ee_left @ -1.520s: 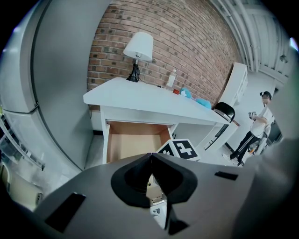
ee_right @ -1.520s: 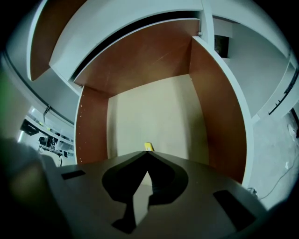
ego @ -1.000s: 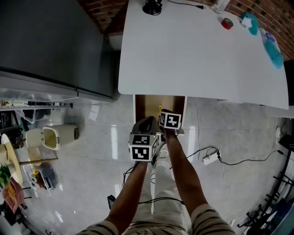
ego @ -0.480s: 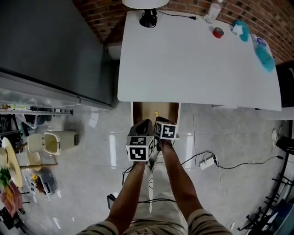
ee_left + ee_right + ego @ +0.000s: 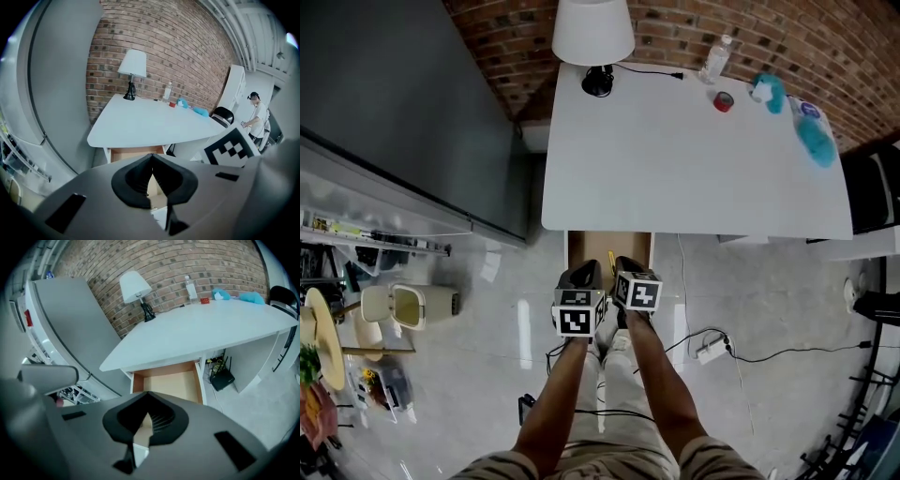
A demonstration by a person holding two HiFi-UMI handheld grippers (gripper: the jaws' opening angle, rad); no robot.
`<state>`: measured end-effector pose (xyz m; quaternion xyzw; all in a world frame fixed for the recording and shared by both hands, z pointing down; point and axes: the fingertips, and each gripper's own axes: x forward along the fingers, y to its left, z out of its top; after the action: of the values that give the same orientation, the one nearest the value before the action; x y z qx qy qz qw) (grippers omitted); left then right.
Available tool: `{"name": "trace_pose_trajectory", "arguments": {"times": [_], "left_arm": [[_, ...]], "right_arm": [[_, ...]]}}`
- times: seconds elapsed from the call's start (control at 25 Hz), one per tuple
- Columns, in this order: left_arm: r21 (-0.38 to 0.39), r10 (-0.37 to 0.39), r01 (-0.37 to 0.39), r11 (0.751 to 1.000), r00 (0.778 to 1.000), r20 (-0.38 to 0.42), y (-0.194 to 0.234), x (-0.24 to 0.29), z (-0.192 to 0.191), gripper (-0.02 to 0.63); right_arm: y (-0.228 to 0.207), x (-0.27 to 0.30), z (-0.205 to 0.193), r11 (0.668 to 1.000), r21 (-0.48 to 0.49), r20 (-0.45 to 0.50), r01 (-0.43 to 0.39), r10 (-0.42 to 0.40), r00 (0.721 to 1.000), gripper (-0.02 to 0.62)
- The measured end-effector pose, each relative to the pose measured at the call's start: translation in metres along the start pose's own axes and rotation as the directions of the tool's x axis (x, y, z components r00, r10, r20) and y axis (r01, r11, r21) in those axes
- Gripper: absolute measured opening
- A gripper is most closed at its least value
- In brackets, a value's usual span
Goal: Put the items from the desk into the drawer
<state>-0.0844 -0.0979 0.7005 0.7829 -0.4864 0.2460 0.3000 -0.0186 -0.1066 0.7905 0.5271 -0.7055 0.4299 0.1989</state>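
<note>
Here, open drawer (image 5: 168,380) just beyond right tool (image 5: 146,397)

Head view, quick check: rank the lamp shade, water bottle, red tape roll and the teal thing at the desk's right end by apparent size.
1. lamp shade, though it stands nearer the camera.
2. teal thing.
3. water bottle, close to the teal thing and seen foreshortened, so this order is unsure.
4. red tape roll, clearly smallest.

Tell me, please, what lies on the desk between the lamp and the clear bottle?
Only a black cable from the lamp, running over the desk toward the clear bottle. Otherwise that stretch is bare, as the head view shows.
</note>
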Motion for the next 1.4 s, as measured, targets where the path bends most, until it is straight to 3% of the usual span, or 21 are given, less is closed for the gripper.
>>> {"name": "trace_pose_trajectory", "arguments": {"times": [0.48, 0.84, 1.2, 1.4], "left_arm": [[0.050, 0.011, -0.014, 0.999, 0.998, 0.064, -0.006, -0.054, 0.047, 0.006], [0.073, -0.015, 0.006, 0.997, 0.991, 0.133, -0.021, -0.096, 0.092, 0.006], [0.110, -0.049, 0.025, 0.994, 0.973, 0.226, -0.046, -0.137, 0.144, 0.006], [0.151, -0.087, 0.044, 0.988, 0.953, 0.291, -0.068, -0.165, 0.178, 0.006]], "right_arm": [[0.051, -0.077, 0.054, 0.998, -0.029, 0.128, -0.061, 0.064, 0.990, 0.011], [0.084, -0.138, 0.107, 0.994, -0.088, 0.228, -0.062, 0.081, 0.970, 0.011], [0.115, -0.204, 0.154, 0.990, -0.111, 0.344, -0.081, 0.115, 0.932, 0.011], [0.131, -0.248, 0.186, 0.988, -0.140, 0.427, -0.071, 0.125, 0.895, 0.011]]}}
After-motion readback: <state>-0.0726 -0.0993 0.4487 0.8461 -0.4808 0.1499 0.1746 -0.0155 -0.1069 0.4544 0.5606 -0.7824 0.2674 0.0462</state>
